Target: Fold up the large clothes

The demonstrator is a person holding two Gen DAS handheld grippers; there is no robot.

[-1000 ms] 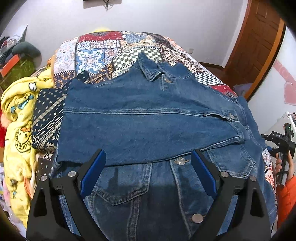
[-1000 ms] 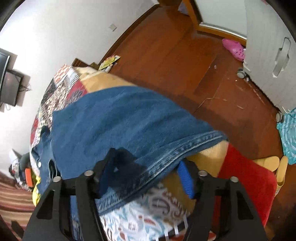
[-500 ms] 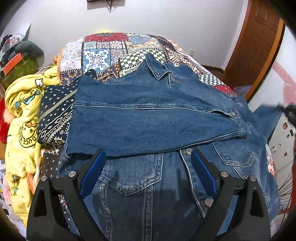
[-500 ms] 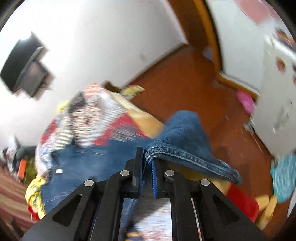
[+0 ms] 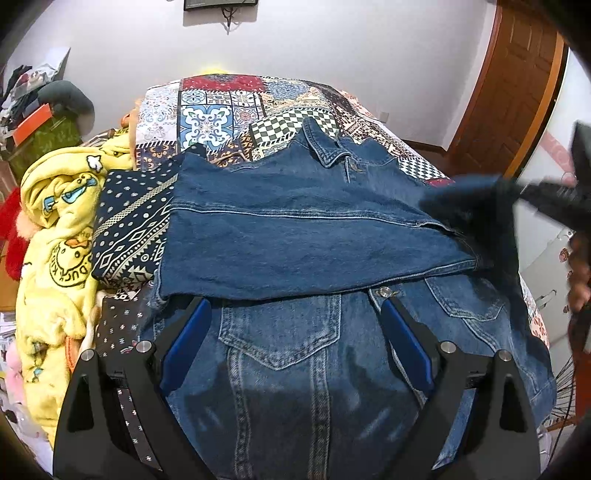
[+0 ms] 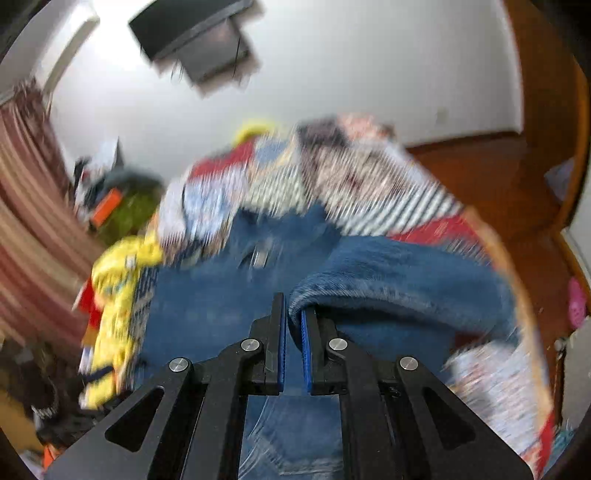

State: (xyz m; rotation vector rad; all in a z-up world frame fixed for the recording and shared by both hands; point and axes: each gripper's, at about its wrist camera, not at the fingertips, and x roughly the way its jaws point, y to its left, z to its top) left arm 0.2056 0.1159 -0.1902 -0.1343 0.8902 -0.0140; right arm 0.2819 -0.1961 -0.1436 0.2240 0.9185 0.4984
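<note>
A blue denim jacket point(image 5: 295, 369) lies front up on the patchwork bed cover point(image 5: 221, 110), one sleeve point(image 5: 295, 240) folded across its chest. My left gripper point(image 5: 295, 325) is open and empty, hovering just above the jacket's lower front. My right gripper point(image 6: 293, 314) is shut on the cuff of the other sleeve point(image 6: 388, 280) and holds it lifted over the jacket; the right wrist view is motion-blurred. That gripper and sleeve show blurred at the right of the left wrist view point(image 5: 480, 206).
A yellow duck-print blanket point(image 5: 55, 229) and a dark patterned cloth point(image 5: 129, 229) lie heaped at the bed's left. A wooden door point(image 5: 517, 81) stands at the far right. A wall-mounted TV point(image 6: 195, 33) hangs above the bed head.
My right gripper closed on the sleeve cuff at the bed's right edge, lifted it and is swinging it left over the jacket. My left gripper drew back slightly, staying open.
</note>
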